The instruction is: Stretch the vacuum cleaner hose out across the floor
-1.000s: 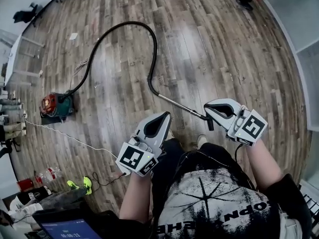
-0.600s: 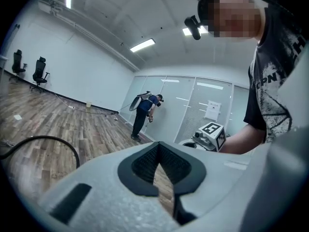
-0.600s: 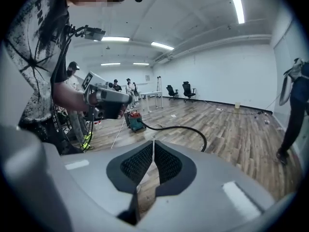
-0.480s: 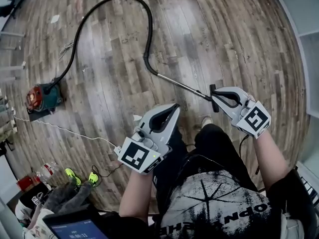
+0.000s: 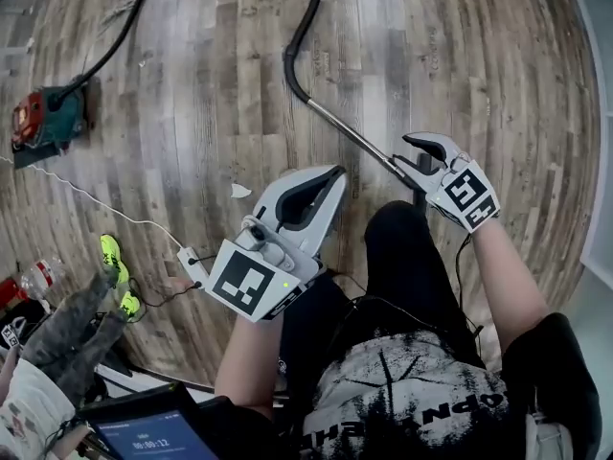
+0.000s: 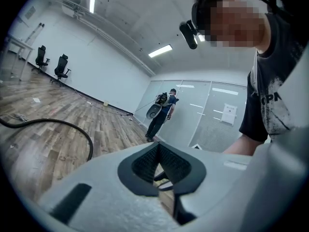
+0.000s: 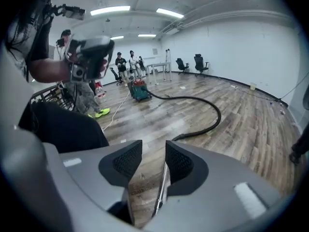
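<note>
The head view shows both my tools low over the wooden floor (image 5: pixel 220 94), but only the gripper views look between the fingers. In its own view, my left gripper (image 6: pixel 157 149) has its fingers pressed together with nothing between them. My right gripper (image 7: pixel 153 149) has fingers that have just been opening. They stand apart, and the metal tube (image 7: pixel 163 180) runs through the gap close to the finger at that view's right, with neither pad pressing it. Ahead of these fingers the tube joins the black hose (image 7: pixel 218 115), which sweeps in a wide curve across the floor to the red and green vacuum cleaner (image 7: pixel 140 90) well beyond. The left gripper view catches only a loop of hose to the left of its fingers, and a person (image 6: pixel 161 115) standing far ahead.
</note>
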Demonstrator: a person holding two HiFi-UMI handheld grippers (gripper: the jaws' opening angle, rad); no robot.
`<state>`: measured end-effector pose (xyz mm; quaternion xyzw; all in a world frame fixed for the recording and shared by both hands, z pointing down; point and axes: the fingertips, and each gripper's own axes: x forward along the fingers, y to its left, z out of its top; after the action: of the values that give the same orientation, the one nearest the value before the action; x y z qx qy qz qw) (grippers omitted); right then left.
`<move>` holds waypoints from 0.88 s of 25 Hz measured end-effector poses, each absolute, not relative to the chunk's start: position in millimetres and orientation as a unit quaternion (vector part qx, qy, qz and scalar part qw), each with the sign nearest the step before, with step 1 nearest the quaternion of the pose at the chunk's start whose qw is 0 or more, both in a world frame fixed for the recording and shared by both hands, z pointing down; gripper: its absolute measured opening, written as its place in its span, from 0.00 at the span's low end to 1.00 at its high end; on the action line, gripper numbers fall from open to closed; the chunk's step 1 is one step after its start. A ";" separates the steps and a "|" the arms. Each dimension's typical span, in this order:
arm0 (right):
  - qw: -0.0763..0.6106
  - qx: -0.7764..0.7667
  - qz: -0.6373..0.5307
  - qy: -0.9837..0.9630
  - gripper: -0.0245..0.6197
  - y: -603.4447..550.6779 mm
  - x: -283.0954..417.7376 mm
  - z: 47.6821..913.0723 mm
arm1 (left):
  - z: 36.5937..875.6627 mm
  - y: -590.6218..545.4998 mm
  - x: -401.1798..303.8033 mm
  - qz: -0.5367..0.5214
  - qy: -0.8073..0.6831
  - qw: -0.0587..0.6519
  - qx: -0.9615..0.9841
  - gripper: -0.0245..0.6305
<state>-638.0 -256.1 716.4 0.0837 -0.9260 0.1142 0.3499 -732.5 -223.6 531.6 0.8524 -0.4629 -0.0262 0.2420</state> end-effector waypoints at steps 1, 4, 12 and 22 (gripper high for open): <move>0.363 0.078 0.117 -0.921 0.29 -253.7 -635.3 753.3 | 552.1 -223.7 -730.8 -0.026 -0.466 0.240 0.851 0.04; 0.406 0.067 0.132 -0.902 0.31 -248.2 -623.4 847.2 | 590.4 -227.1 -727.8 -0.043 -0.474 0.244 0.845 0.04; 0.499 0.025 0.160 -0.851 0.34 -226.1 -581.7 1092.4 | 690.9 -226.2 -696.1 -0.047 -0.492 0.241 0.835 0.04; 0.562 0.020 0.175 -0.808 0.36 -226.8 -578.7 1243.2 | 740.5 -193.1 -683.7 -0.027 -0.549 0.250 0.797 0.04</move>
<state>-578.7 -226.8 1243.2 0.0204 -0.8079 0.1750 0.5624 -683.7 -193.1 740.5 0.7972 -0.5491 -0.0268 0.2495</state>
